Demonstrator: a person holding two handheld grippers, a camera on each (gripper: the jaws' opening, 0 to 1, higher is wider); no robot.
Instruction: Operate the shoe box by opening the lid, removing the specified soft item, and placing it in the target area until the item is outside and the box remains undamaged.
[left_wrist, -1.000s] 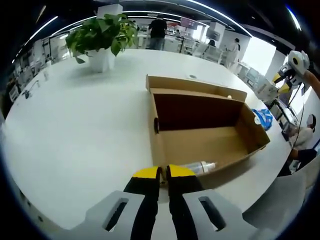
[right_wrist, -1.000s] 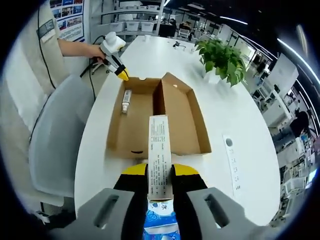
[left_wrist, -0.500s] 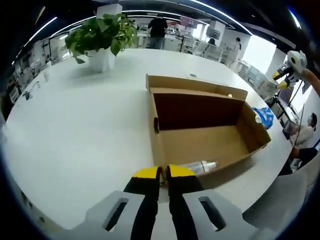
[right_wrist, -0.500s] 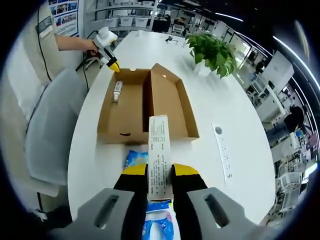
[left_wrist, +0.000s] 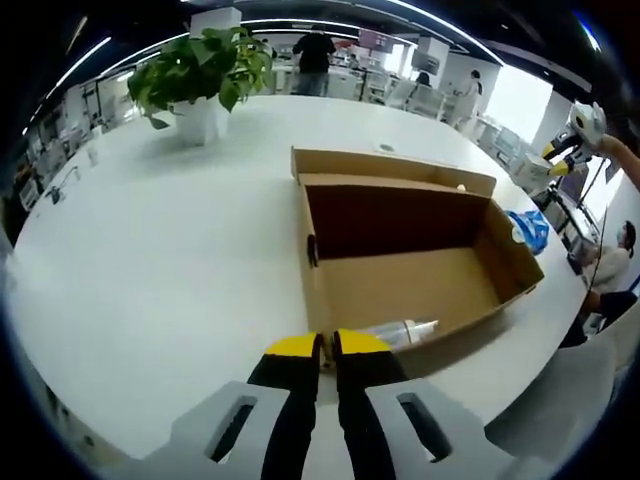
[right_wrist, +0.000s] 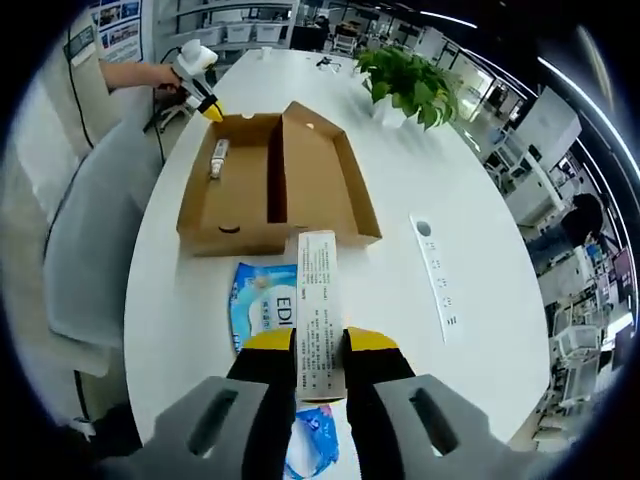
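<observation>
Soft pack (right_wrist: 262, 312): blue and white, printed lettering, flat on the white table (right_wrist: 400, 230) just outside the open shoe box (right_wrist: 262, 185). Right gripper (right_wrist: 320, 342) clamps a white printed card (right_wrist: 319, 310). Left gripper (left_wrist: 318, 346) jaws closed, empty, at box edge.

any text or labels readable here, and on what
"EDI": start of a larger word on the blue packet lying on the table beside the shoe box.
White card in the right tool: rows of print, too small to read.
Wall posters: too blurred to read.
</observation>
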